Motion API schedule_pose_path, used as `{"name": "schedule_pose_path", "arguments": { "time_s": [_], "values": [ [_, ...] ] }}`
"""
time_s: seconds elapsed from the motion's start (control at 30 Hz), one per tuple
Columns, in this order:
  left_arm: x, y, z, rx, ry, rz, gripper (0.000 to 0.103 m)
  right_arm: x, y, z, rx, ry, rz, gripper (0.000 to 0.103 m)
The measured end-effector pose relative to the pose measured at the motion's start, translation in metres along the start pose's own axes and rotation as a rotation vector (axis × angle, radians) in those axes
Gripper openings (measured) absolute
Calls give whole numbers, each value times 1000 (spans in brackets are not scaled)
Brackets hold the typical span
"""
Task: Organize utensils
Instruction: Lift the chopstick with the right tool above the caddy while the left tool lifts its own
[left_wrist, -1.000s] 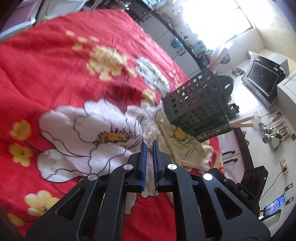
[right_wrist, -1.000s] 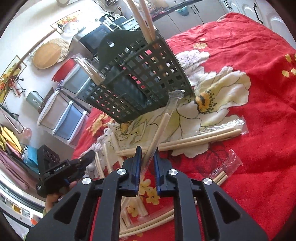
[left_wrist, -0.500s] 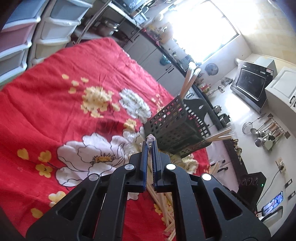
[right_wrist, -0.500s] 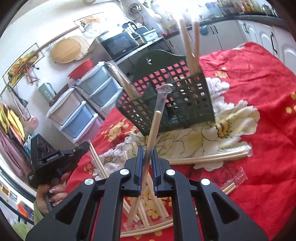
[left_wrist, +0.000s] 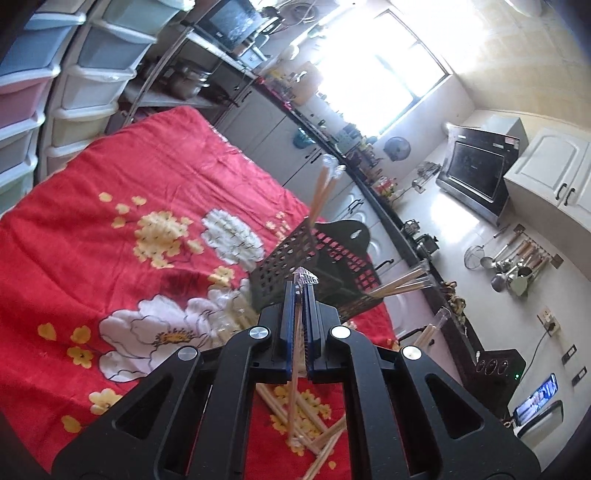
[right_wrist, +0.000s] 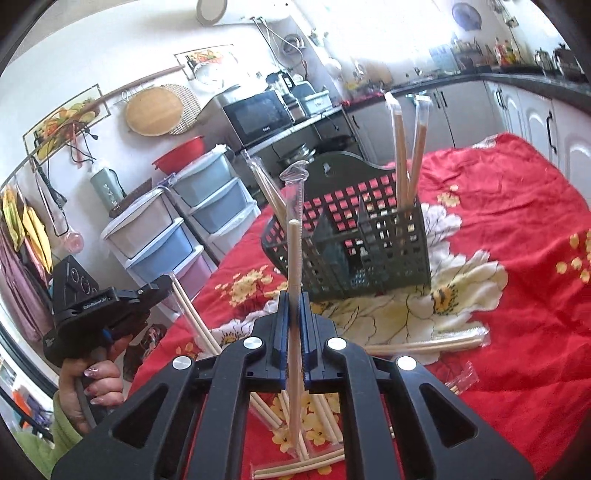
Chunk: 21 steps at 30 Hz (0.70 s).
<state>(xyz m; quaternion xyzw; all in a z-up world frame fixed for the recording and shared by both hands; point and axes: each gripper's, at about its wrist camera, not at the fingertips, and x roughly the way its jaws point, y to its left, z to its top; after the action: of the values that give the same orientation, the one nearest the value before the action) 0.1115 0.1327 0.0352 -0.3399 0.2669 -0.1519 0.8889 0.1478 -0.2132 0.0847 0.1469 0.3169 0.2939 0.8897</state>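
Note:
A dark green perforated utensil basket (right_wrist: 369, 236) stands on the red floral cloth (right_wrist: 517, 206); it also shows in the left wrist view (left_wrist: 314, 258). Wrapped chopstick pairs stand in it (right_wrist: 406, 147). My right gripper (right_wrist: 294, 299) is shut on a wrapped chopstick pair (right_wrist: 293, 258), held upright in front of the basket. My left gripper (left_wrist: 302, 291) is shut on another wrapped chopstick pair (left_wrist: 295, 369), above the cloth short of the basket. It also shows in the right wrist view (right_wrist: 162, 286), at the left. More wrapped chopsticks lie loose on the cloth (right_wrist: 424, 343).
Plastic drawer units (right_wrist: 166, 236) stand beyond the table's far left edge. Kitchen counters and cabinets (right_wrist: 517, 103) run behind the table. A pile of chopsticks (left_wrist: 306, 417) lies under my left gripper.
Both grippers have lifted their chopstick pairs off the cloth and tilted them upright. The basket now sits lower and farther in both views.

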Motion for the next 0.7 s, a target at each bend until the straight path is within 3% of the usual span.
{"name": "schedule_pose_path", "arguments": {
  "time_s": [0.7],
  "values": [
    [18,-69,18,138,-10,-108,2,-22,7,18,-71,-119,-51,6]
  ]
}}
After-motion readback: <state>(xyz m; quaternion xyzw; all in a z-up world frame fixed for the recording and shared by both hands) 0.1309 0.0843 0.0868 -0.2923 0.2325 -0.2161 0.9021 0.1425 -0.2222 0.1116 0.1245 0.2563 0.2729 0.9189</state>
